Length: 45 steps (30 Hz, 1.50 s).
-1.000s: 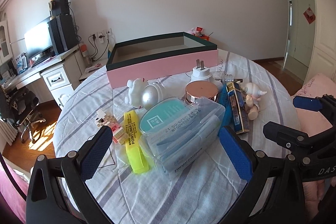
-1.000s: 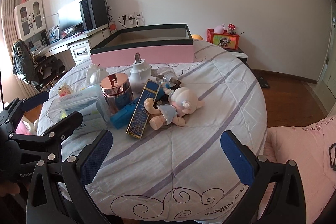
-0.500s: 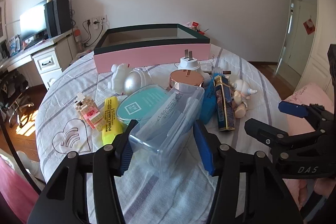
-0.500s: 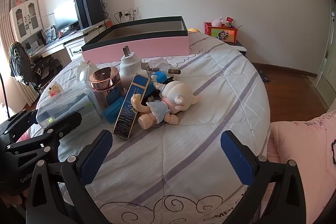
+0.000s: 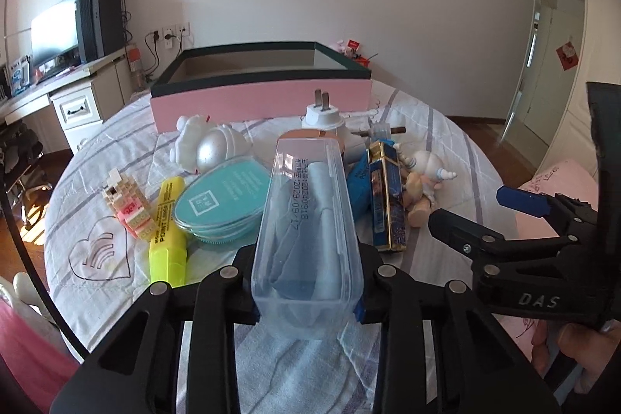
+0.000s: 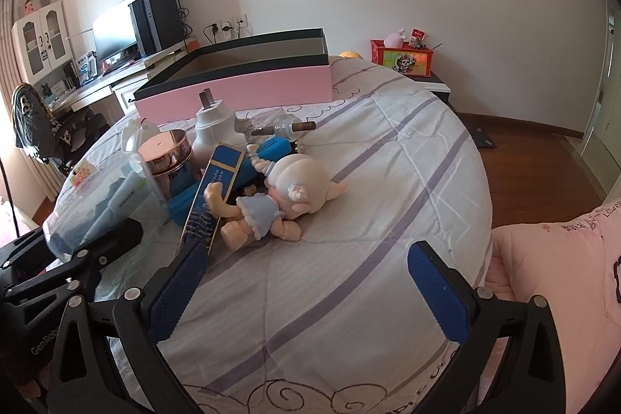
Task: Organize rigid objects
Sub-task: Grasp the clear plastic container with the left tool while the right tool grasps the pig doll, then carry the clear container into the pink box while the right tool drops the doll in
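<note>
Tongs (image 5: pixel 306 293) closing, pads hidden beside clear case (image 5: pixel 306 220).

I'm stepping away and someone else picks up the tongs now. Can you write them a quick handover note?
Left tongs: closing on the clear case, pads at its sides, near end lifted.
Right tongs: open, empty, over bare bedspread near the doll.
Pink box: at the far side, looks empty.
Done: nothing boxed yet.
Left: the case, then the highlighter, teal case, brick toy, plug, doll and the rest.
</note>
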Available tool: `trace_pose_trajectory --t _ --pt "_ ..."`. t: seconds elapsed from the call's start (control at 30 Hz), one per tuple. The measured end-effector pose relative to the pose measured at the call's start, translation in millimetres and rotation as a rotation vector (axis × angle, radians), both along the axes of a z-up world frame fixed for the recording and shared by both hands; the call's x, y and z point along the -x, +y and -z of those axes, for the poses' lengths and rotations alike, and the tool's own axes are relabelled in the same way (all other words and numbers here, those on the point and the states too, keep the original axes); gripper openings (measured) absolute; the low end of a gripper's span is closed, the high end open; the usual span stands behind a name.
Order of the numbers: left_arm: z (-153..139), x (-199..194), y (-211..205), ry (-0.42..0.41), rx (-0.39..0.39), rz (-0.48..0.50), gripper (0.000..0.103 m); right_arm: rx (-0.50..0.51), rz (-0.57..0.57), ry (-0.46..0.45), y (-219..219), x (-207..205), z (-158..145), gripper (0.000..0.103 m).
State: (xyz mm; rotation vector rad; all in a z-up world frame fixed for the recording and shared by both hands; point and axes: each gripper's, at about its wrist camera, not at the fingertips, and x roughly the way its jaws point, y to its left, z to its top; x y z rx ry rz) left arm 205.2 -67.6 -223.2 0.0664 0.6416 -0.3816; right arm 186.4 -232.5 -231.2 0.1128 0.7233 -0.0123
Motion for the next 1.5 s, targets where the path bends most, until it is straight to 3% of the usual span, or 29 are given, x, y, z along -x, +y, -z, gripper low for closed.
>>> trace_pose_trajectory --t 0.2,0.47,0.53,0.6,0.8,1.17,1.5 --pt "-20 5 5 -0.079 -0.026 -0.025 0.032 -0.030 -0.070 0.011 -2 -25 5 0.103" --pt "-18 -9 7 -0.044 -0.030 -0.029 0.032 -0.141 -0.178 0.043 -12 -57 12 0.103" --pt "-19 -11 5 -0.039 -0.030 -0.019 0.032 -0.161 -0.198 0.042 -14 -60 12 0.100" --pt "-19 -14 4 -0.035 -0.025 -0.015 0.032 -0.184 -0.218 0.034 -14 -59 11 0.089" --pt "-23 -16 4 -0.043 -0.022 -0.010 0.032 -0.191 -0.196 0.010 -16 -49 8 0.089" --pt "-46 -37 9 -0.085 -0.020 -0.012 0.032 -0.093 -0.189 -0.108 -5 -48 -46 0.089" --pt "-88 -107 18 -0.122 -0.028 0.024 0.032 -0.014 -0.292 -0.178 29 -116 -102 0.089"
